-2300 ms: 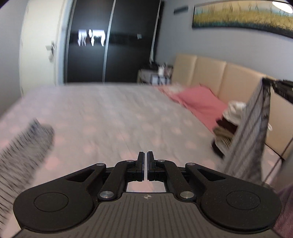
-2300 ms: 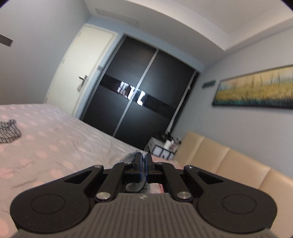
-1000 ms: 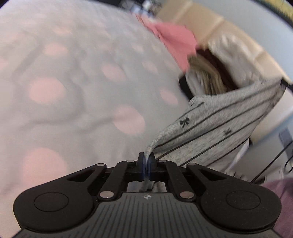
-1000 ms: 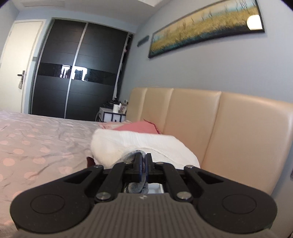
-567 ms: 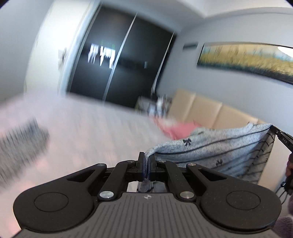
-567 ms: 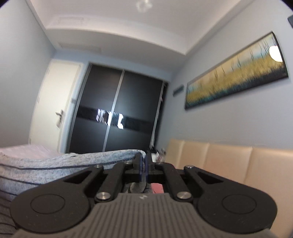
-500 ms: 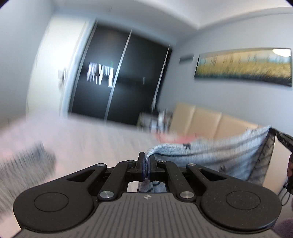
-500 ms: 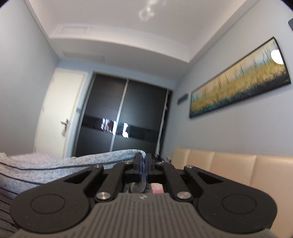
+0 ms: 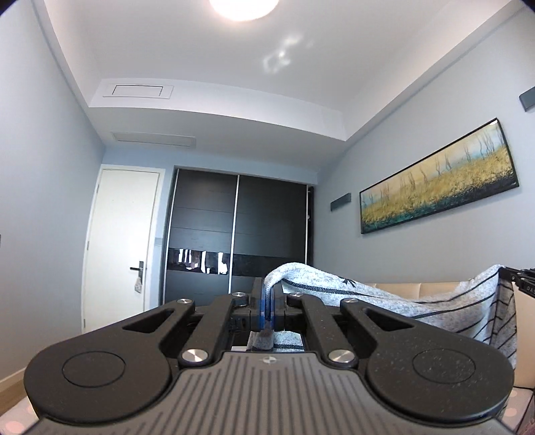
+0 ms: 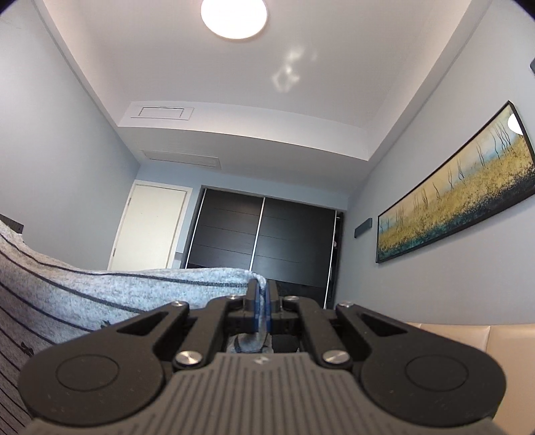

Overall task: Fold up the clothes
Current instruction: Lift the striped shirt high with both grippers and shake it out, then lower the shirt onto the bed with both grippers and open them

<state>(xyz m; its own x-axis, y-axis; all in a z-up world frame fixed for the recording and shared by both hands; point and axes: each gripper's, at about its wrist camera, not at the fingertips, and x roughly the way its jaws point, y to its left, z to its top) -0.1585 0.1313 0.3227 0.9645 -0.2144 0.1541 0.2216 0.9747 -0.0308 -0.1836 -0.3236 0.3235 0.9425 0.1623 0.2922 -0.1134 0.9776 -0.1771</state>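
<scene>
Grey striped knit garment [image 9: 384,301] hangs between left gripper [image 9: 266,297] and right gripper [image 10: 262,301], each clenched on thin edges; slack or jerks could slip it free.

Wide open air ahead of both views, right up to the ceiling lamp [image 10: 234,18]. The grey striped garment [image 9: 384,301] hangs stretched across the middle, blocking passage between. Far off, the dark wardrobe [image 9: 234,234]; headboard [image 10: 468,334] low right.
</scene>
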